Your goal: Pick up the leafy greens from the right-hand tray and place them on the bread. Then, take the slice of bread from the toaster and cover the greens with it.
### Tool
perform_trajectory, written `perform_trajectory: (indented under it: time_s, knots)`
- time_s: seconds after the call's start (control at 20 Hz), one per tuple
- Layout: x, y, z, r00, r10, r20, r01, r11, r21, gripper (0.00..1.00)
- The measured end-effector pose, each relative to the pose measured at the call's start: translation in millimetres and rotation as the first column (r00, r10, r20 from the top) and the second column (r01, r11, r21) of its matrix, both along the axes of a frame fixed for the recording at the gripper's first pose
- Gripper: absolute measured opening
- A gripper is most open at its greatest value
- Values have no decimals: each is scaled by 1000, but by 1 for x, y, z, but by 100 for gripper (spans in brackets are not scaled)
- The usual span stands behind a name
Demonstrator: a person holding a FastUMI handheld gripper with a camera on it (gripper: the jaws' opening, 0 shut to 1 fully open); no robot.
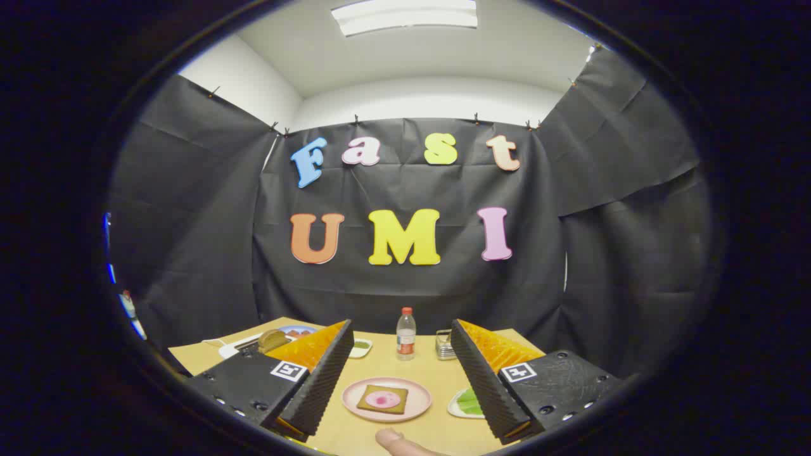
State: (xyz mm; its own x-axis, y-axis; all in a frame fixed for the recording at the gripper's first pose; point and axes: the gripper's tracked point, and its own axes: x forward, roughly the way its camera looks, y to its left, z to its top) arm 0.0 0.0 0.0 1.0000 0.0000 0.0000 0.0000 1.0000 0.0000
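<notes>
The tool [402, 373] hangs above the near part of the bench [437, 373] with its 2 fingers [320, 380] spread wide apart and nothing between the pads, just open air and bench top. Right in that gap, a bit ahead of the fingertips, sits the pink plate [415, 408], and on it lies the slice of bread [383, 399] with a pink round of something on top. The plate has bare wood all the way around its rim, so there's room on every side.

The leafy greens [469, 403] lie in the right-hand tray [453, 405], just beside the plate on its right, and the right finger covers the tray's far side, so only the near left edge of it shows. Plate and tray look close but not touching.

Further back, beyond the fingers, a water bottle [405, 334] stands upright near the bench's far edge, with a small metal holder [445, 345] just to its right and a little dish [360, 348] with something green on its left. Over on the left, behind the left finger, there's the toaster [253, 345] with a slice of bread [273, 340] poking up out of it; most of the toaster is hidden by the finger.

At the near edge of the bench, a fingertip of a person's hand [396, 439] pokes in just short of the plate
</notes>
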Motion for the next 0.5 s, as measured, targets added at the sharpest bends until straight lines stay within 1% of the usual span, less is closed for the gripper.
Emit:
perform_trajectory:
  time_s: [0.1,0.35,0.5]
  knots:
    - [-1,-2,0,1000,-9,-7,9,1000,13,95]
    - [-4,-7,0,998,-61,-18,61,998,-32,95]
    - [-7,-11,4,997,-75,-6,74,997,-29,95]
